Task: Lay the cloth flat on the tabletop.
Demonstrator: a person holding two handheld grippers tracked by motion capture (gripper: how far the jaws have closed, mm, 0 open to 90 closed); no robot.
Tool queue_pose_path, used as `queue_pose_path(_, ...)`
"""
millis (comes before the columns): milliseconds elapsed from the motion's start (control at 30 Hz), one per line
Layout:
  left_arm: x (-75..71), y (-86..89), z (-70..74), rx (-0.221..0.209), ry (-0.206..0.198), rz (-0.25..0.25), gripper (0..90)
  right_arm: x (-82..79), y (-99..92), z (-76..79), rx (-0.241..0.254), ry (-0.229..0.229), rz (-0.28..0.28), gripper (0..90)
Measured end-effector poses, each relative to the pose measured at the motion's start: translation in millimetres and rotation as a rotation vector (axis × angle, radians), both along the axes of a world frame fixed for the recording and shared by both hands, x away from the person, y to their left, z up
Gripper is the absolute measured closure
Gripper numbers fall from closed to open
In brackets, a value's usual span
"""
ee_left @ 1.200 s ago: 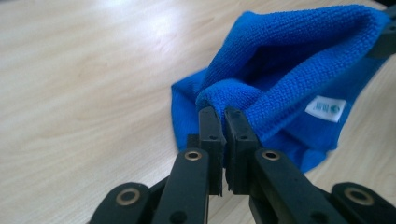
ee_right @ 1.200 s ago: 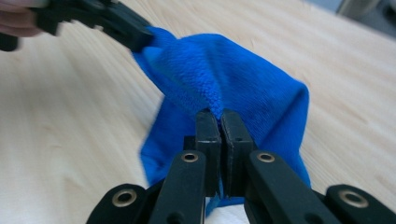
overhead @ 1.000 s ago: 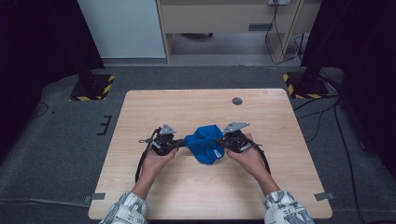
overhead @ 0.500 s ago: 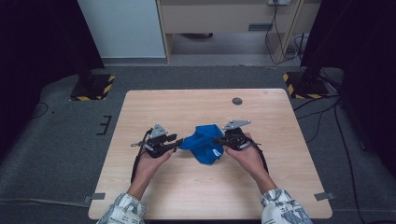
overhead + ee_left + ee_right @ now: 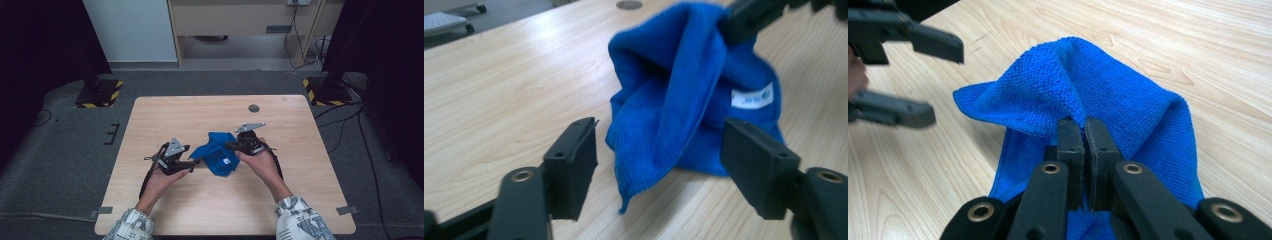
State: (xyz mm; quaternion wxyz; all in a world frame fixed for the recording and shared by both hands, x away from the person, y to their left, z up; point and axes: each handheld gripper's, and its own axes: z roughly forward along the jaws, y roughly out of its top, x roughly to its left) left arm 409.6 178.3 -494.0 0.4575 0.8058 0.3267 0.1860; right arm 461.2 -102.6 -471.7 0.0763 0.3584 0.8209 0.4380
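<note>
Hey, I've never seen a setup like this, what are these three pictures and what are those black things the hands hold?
A person sits at a wooden table holding a hand-held gripper in each hand. One picture looks down from above; the other two come from cameras riding on each gripper. On the table lies a blue cloth. The right gripper is shut on a fold of it. The left gripper is open, its jaws either side of a hanging corner, holding nothing.

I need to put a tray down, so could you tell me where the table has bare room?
The table is bare along the far edge, apart from the round hole, and down both sides. The middle is crowded: blue cloth, left gripper and right gripper.
</note>
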Motion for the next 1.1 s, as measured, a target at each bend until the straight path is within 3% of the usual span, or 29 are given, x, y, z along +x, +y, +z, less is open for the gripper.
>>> queue_pose_path(100, 1.9, -0.8, -4.2, 0.020, 0.007, -0.006, 25.8, 1.1, 0.2, 2.0, 0.001, 0.000, -0.007, 87.4)
queue_pose_path(167, 6.9, -2.0, -10.5, 0.036, 0.056, -0.012, 22.5, 2.0, -0.2, 4.6, 0.002, -0.004, -0.011, 87.4)
queue_pose_path(233, 9.0, -3.2, -14.5, 0.059, 0.044, -0.008, 20.9, 0.9, 0.5, 7.6, 0.003, 0.004, -0.011, 87.3)
queue_pose_path(433, 11.0, -6.3, -17.8, 0.066, 0.035, -0.015, 25.0, 1.0, 2.1, 8.7, 0.017, 0.011, -0.012, 87.2)
queue_pose_path(500, 11.4, -7.5, -20.7, 0.091, 0.041, -0.016, 35.8, 2.1, 2.2, 9.6, 0.028, 0.006, -0.014, 87.2)
queue_pose_path(533, 11.9, -7.9, -22.1, 0.100, 0.046, -0.013, 35.8, 2.3, 2.2, 10.7, 0.037, 0.009, -0.016, 87.2)
queue_pose_path(567, 12.8, -7.9, -23.1, 0.113, 0.054, -0.009, 48.5, 2.8, 2.5, 12.8, 0.040, 0.008, -0.017, 87.2)
queue_pose_path(633, 14.3, -7.4, -23.8, 0.115, 0.059, 0.004, 53.6, 3.0, 2.7, 13.2, 0.040, 0.007, -0.018, 87.1)
queue_pose_path(667, 15.2, -5.8, -20.9, 0.085, 0.060, 0.012, 68.1, 3.8, 3.2, 13.2, 0.035, 0.006, -0.017, 86.9)
queue_pose_path(700, 15.2, -5.8, -20.9, 0.085, 0.060, 0.012, 72.5, 4.2, 3.5, 12.6, 0.028, 0.005, -0.019, 86.8)
queue_pose_path(733, 15.0, -5.1, -18.0, 0.070, 0.053, 0.015, 72.5, 4.2, 3.5, 12.6, 0.028, 0.005, -0.019, 86.8)
queue_pose_path(833, 11.2, -1.9, -7.2, 0.013, 0.026, 0.002, 85.7, 5.2, 5.2, 9.1, 0.011, 0.013, -0.022, 86.2)
queue_pose_path(967, 8.3, 2.8, -0.8, -0.004, 0.030, 0.005, 87.9, 6.4, 7.9, 3.0, -0.018, -0.001, -0.037, 80.5)
queue_pose_path(1100, 9.1, 6.7, 0.9, -0.032, 0.047, 0.046, 87.9, 4.6, 10.4, -2.8, -0.038, -0.010, -0.053, 69.9)
